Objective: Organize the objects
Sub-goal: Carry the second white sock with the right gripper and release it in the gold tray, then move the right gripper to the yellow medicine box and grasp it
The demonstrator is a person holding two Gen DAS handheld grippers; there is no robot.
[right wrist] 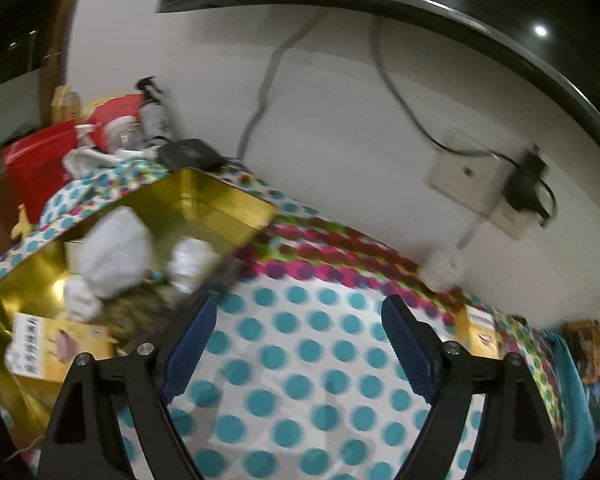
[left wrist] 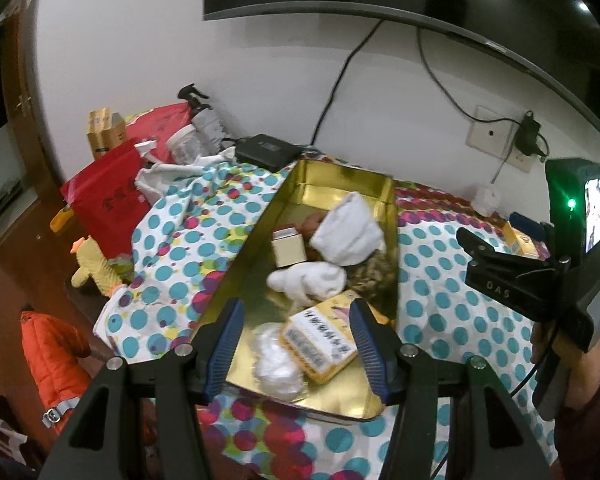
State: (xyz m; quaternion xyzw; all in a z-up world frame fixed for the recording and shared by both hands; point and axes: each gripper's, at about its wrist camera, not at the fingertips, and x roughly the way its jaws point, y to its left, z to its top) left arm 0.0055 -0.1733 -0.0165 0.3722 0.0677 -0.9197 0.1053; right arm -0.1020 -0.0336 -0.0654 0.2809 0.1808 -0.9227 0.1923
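Observation:
A gold tin tray [left wrist: 300, 184] lies on the polka-dot cloth [left wrist: 440, 320]. It holds rolled white socks [left wrist: 348, 228], a small cream box [left wrist: 288, 248], a yellow printed box [left wrist: 320, 340] and a white plastic wad [left wrist: 276, 364]. My left gripper [left wrist: 298, 346] hovers open over the tray's near end, with the yellow box lying below between its blue pads [left wrist: 226, 348], untouched. My right gripper [right wrist: 300, 340] stands open over bare cloth just right of the tray [right wrist: 220, 196], with nothing between its fingers. It also shows at the right edge of the left wrist view [left wrist: 496, 268]. A second yellow box [right wrist: 480, 332] lies on the cloth near the wall.
Red bags [left wrist: 100, 196], a spray bottle [left wrist: 204, 116], a jar and a black box [left wrist: 266, 150] crowd the far left corner. A wall socket with a charger [right wrist: 528, 184] and cables sits behind. A yellow plush duck [left wrist: 92, 268] and an orange jacket [left wrist: 56, 352] lie left of the table edge.

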